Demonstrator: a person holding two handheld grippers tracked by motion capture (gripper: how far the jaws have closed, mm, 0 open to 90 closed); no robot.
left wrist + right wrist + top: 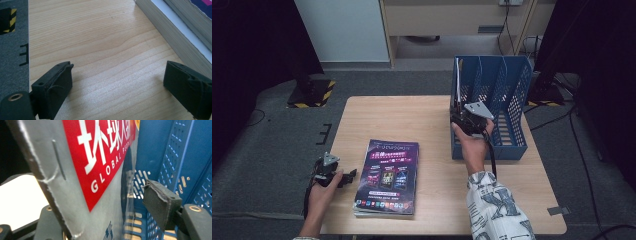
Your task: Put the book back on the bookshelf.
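1 magazine (pixel 100 170), red cover, upright in leftmost slot of blue file rack (pixel 512 85) at worktop (pixel 432 120) far-right edge. Right gripper (pixel 472 120) at rack's front-left; jaws apart w/ magazine between, 1 pad clear of it, grip can't be confirmed. Left gripper (pixel 120 85) wide open, empty, low over bare worktop near left edge, just beside stack of magazines (pixel 388 177); stack count unclear.

Wooden table (pixel 432 112) — grey carpet (pixel 272 135); hazard-striped stand base (pixel 312 93).
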